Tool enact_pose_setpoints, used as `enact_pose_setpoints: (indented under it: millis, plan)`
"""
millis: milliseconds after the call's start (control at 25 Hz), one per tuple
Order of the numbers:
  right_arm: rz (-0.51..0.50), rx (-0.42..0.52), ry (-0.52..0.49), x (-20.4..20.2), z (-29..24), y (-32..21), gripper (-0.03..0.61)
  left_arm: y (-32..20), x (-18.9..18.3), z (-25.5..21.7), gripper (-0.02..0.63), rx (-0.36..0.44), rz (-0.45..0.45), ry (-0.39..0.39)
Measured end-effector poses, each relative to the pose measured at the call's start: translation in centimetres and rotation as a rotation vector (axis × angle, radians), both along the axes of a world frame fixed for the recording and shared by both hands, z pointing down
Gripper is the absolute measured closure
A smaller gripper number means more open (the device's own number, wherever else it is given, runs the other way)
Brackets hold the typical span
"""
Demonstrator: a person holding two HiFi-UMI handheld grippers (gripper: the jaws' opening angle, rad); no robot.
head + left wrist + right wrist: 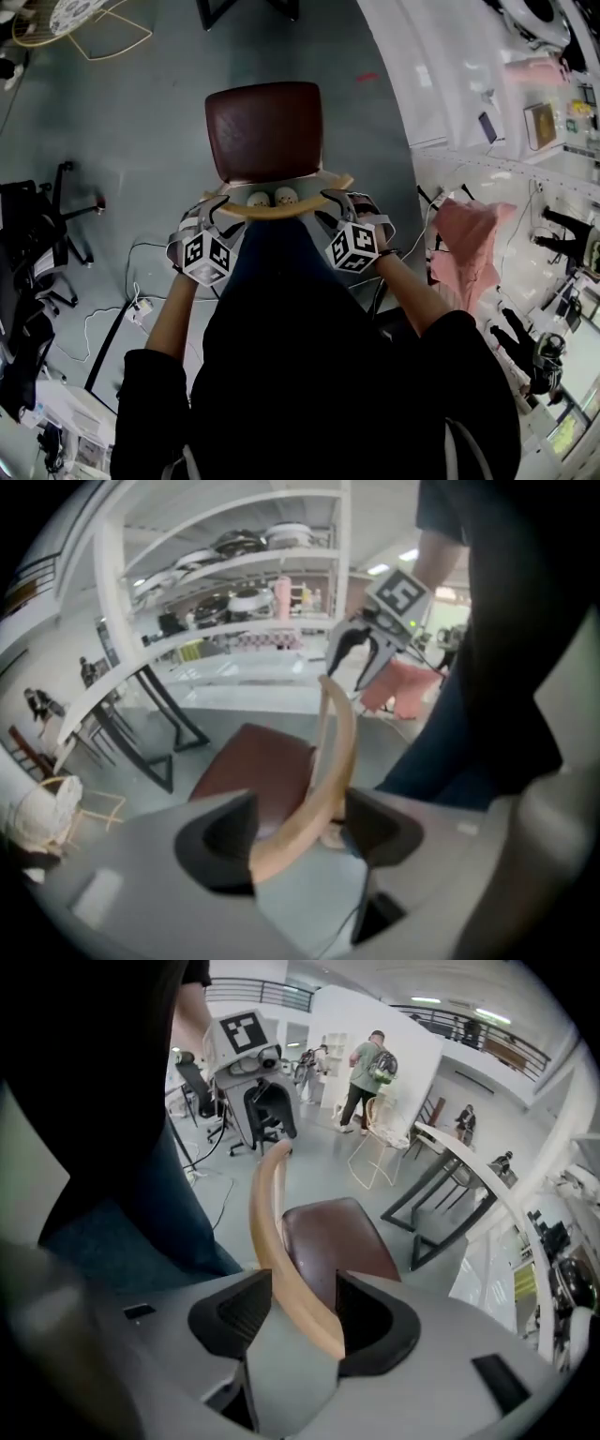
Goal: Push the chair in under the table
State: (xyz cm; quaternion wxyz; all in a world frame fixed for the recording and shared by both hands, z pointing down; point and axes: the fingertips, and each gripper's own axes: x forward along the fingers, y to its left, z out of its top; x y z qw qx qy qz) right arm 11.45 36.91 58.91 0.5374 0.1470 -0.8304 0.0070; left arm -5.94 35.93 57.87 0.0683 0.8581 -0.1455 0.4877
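**Status: approach complete, push not started.**

1. Chair position. The chair (265, 129) stands on open floor (141, 112), directly in front of the person. Its brown seat is fully exposed in the head view, with nothing over it. The white counter (103, 691) on dark legs lies beyond the seat in the left gripper view and is well apart from the chair. No part of the chair is under it yet.

2. Left claw. The left claw (214, 210) is at the left end of the curved wooden backrest (281, 208). In the left gripper view its jaws stand wide apart with the rail (333, 752) running up between them. A gap shows on both sides, so the rail is not clamped.

3. Right claw. The right claw (336, 202) is at the right end of the same rail. In the right gripper view the jaws are also apart and the rail (267, 1213) passes between them. It lies closer to one pad, and contact there cannot be confirmed. There is no clamp.

4. Done: both claws straddle the backrest, one at each end, pointing steeply down.

5. Remaining, by judgement: close or brace both claws on the rail, then drive the chair straight ahead until the seat goes under the counter. That is essentially the whole travel. Uneven force at the two ends would likely swing the chair off line.
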Motion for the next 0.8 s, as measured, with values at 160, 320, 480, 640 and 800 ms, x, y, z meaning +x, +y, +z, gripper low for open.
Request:
enact_pose_setpoints:
  millis: [160, 320, 480, 640, 800]
  plan:
    - [-0.111, 0.001, 0.108, 0.7, 2.1, 0.4, 0.387, 1.2, -0.5, 2.1, 0.322, 0.003, 0.113, -0.108]
    - [-0.203, 0.040, 0.211, 1.6, 3.5, 0.2, 0.382, 1.5, -0.9, 4.0, 0.322, 0.059, 0.234, -0.218]
    - [-0.227, 0.033, 0.269, 2.6, 4.5, -0.2, 0.381, 1.3, -1.0, 5.3, 0.322, 0.090, 0.334, -0.294]
    - [-0.248, 0.057, 0.321, 3.3, 5.4, -1.0, 0.382, 1.3, -1.2, 6.9, 0.322, 0.089, 0.402, -0.345]
    - [-0.290, 0.090, 0.377, 3.7, 5.9, -1.1, 0.382, 1.1, -1.5, 7.5, 0.338, 0.095, 0.416, -0.373]
